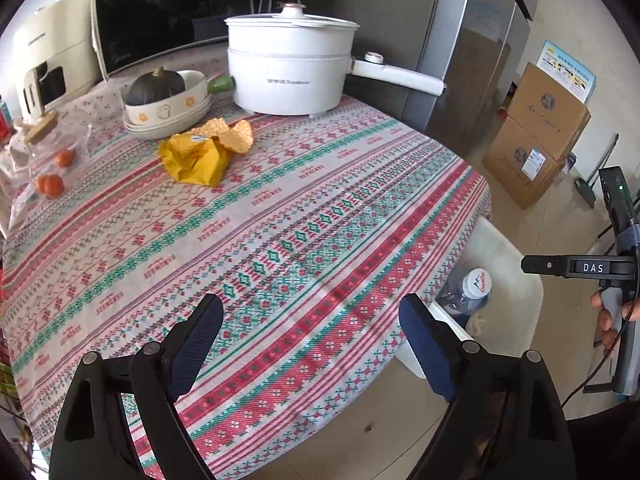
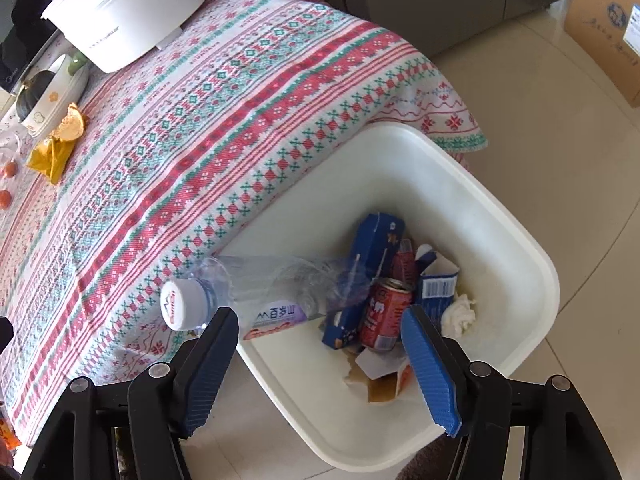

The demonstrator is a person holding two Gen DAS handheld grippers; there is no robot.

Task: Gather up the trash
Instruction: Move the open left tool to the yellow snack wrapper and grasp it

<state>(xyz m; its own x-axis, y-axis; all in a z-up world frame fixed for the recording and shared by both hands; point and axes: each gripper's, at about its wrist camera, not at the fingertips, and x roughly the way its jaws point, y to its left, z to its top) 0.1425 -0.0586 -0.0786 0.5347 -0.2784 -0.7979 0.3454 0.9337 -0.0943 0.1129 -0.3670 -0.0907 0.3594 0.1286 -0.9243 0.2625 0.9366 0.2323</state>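
Both hand-held grippers gape empty: right hand-held gripper (image 2: 320, 364) above the white bin (image 2: 516, 240) holding a plastic bottle (image 2: 256, 296); left hand-held gripper (image 1: 312, 344) over the counter (image 1: 280, 216) beside that bin.

Ahead of me the tabletop (image 1: 280, 216) wears a cloth striped in red, green and white. At its far side stands a white pot (image 1: 292, 68) with its lid on and a long handle pointing right. Left of the pot a dark squash (image 1: 156, 86) sits in a flowered bowl (image 1: 168, 110), which rests on a plate. Further left I see small orange fruits (image 1: 52, 182) by clear plastic, and a cream appliance (image 1: 48, 56) at the edge. Behind the pot is a black microwave (image 1: 168, 12), and beside it a grey fridge (image 1: 452, 52). On the tiled floor past the fridge two cardboard boxes (image 1: 536, 136) are stacked, a blue poster (image 1: 566, 70) on the wall above them.
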